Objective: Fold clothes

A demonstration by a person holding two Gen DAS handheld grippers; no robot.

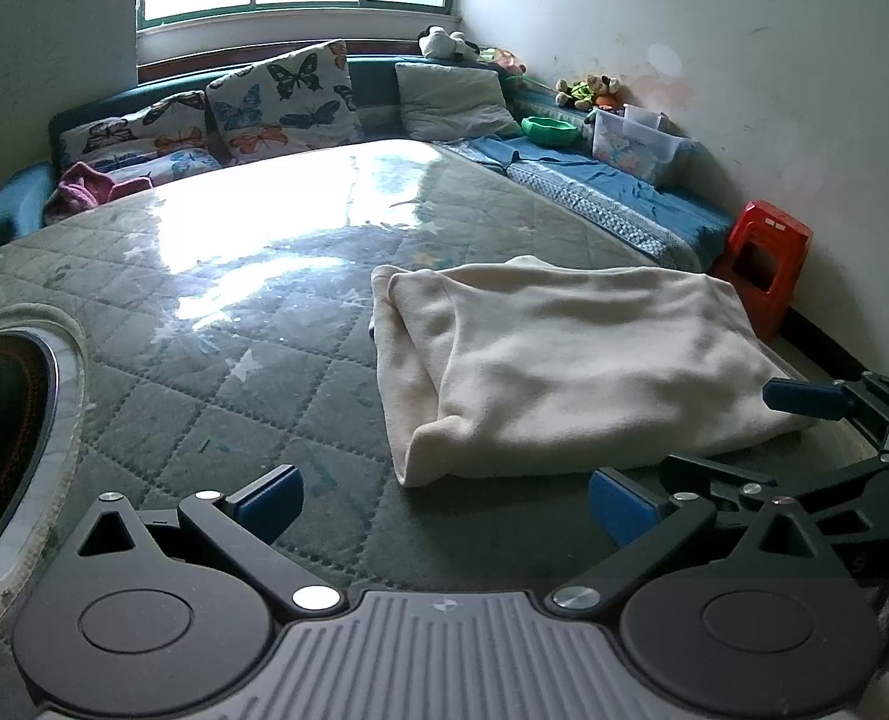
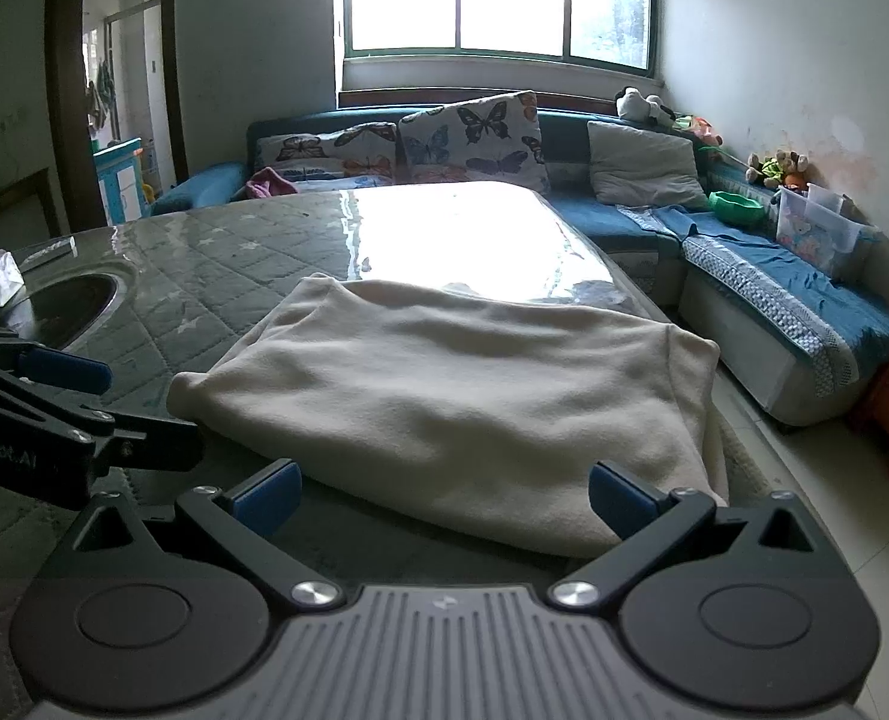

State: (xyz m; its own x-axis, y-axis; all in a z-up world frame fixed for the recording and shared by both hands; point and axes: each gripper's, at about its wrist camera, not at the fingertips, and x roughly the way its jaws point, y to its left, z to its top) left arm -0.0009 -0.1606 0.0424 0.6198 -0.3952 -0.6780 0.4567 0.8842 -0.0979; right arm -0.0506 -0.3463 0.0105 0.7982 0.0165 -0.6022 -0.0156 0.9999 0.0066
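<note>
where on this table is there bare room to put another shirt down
Free: the quilted cover between the round burner and the folded cream garment, and the shiny far end toward the butterfly pillows. Crowded: the near right corner, where garment and right gripper sit.

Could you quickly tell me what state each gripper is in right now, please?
Left gripper: open, holding nothing, near the cream garment.
Right gripper: open, holding nothing, at the garment's near edge.

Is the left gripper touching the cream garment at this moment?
Apart. In the left wrist view the left gripper is open, and bare quilted table cover shows between its fingertips and the cream garment.
</note>
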